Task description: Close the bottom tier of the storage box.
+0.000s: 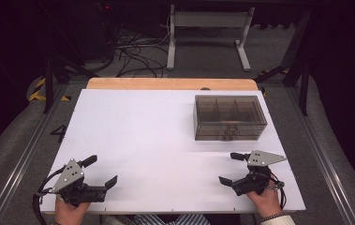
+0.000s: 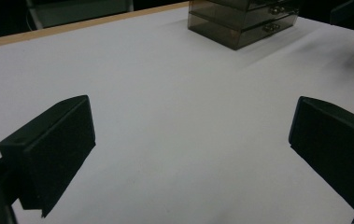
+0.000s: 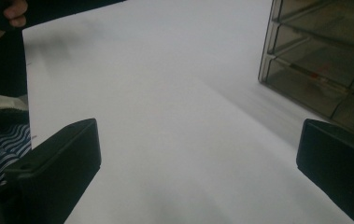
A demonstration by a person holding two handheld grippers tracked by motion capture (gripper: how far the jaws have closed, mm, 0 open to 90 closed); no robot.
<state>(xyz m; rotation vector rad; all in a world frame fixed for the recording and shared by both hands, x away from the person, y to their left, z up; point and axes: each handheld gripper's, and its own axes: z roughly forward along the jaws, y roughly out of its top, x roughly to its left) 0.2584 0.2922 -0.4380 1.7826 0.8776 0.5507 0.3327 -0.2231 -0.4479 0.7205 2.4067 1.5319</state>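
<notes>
My left gripper (image 1: 101, 171) and right gripper (image 1: 230, 168) were black, each topped with a screwed grey three-cornered plate; my shirt (image 1: 180, 219) was striped.

White table top, smoky drawers, black jaws

Matte white table top (image 1: 156, 136) with pale wood far edge; translucent smoke-grey drawer box (image 1: 229, 117) ahead of right gripper (image 1: 233, 168); black left gripper (image 1: 102, 172), grey plates; blue-white striped cloth (image 3: 2, 144) beside right jaws.

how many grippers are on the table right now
2: the left gripper at the near left edge and the right gripper at the near right, just in front of the smoky drawer box.
</notes>
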